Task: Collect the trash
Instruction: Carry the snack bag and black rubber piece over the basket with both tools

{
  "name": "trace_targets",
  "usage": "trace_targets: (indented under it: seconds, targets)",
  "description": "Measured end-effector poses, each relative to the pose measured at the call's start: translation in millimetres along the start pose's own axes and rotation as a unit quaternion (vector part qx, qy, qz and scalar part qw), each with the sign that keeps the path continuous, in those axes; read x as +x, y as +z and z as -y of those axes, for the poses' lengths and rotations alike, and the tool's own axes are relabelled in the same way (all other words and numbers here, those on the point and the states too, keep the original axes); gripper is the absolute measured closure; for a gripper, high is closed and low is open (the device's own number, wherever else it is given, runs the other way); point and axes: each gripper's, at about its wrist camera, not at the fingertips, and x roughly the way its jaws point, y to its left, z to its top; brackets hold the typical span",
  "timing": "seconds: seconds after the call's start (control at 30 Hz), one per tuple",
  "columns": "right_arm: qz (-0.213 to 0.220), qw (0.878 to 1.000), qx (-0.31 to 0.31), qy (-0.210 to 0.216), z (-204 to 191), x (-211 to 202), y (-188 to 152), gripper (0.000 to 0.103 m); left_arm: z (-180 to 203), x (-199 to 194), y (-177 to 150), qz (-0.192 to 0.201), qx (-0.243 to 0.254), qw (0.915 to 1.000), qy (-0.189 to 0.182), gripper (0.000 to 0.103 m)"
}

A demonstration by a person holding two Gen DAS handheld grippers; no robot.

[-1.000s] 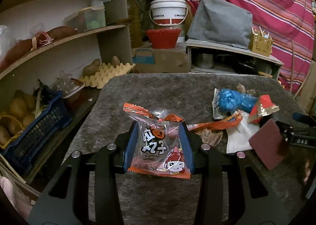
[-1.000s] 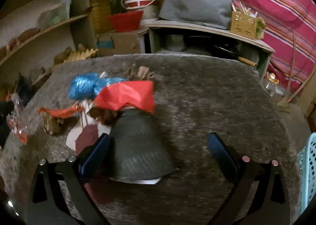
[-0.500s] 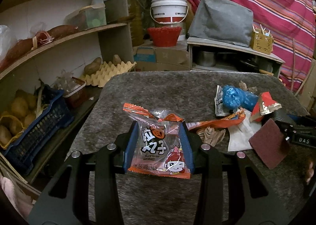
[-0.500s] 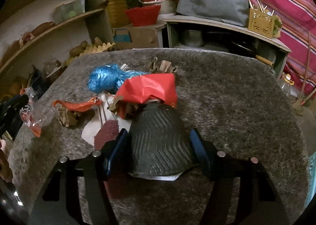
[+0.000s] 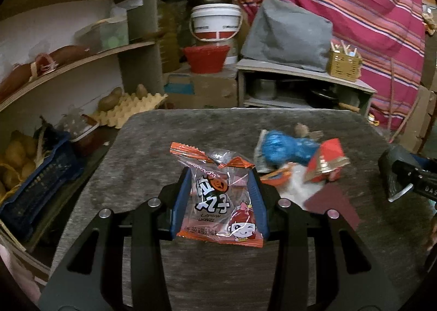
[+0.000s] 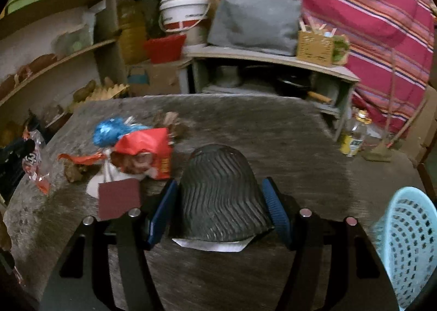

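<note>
Left gripper [image 5: 220, 196] clamped on a clear snack packet [image 5: 218, 196] with orange crimped ends and a cartoon figure; blue pads pressing both its sides, packet upright between them, above the grey tabletop [image 5: 174, 133]; right gripper [image 6: 218, 201] has just been closing, and its jaws now grip a dark ribbed wrapper [image 6: 221, 193], dome-shaped, with a white edge showing at its near end; pads touch both flanks of it. Remaining litter lies in a loose cluster on the left half of the table in the right wrist view: crumpled blue foil [image 6: 112, 129] farthest back; a red carton [image 6: 147, 152], torn and tipped, just in front of it; an orange wrapper strip [image 6: 82, 158] to its left; a maroon square pad [image 6: 118, 197] nearest, lying on white paper [image 6: 94, 186]; brown scraps [image 6: 170, 120] behind the carton, too blurred to name. A light blue perforated basket [image 6: 404, 245] stands off the table's near right edge, well apart from the cluster. Behind the table: a white bucket [image 6: 184, 12], a red bowl [image 6: 164, 47], a grey cushion [image 6: 256, 17] on a low cabinet, striped pink cloth [image 6: 368, 10]; shelves at left hold an egg tray [image 5: 128, 109] and a dark blue crate [image 5: 41, 182] of potatoes. The other gripper shows at the right edge of the left wrist view, holding the dark wrapper.
</note>
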Motion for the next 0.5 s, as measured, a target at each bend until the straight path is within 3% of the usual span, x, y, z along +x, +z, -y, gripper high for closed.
trace_targets:
  seconds: [0.13,0.2,0.5]
  targets:
    - [0.006,1.000,0.020,-0.017,35.5,-15.1,-2.8,0.040,32.2,-1.4,3.1,0.002,0.009,0.9998,-0.017,0.063]
    - [-0.004,0.999,0.034,-0.013,55.8,-19.0,-6.0,0.078,46.1,-1.7,3.3,0.002,0.013,0.9996,-0.024,0.063]
    - [-0.033,0.995,0.087,-0.018,117.0,-21.0,-28.0,0.080,126.2,0.3,1.1,0.000,0.043,0.9968,-0.067,0.063]
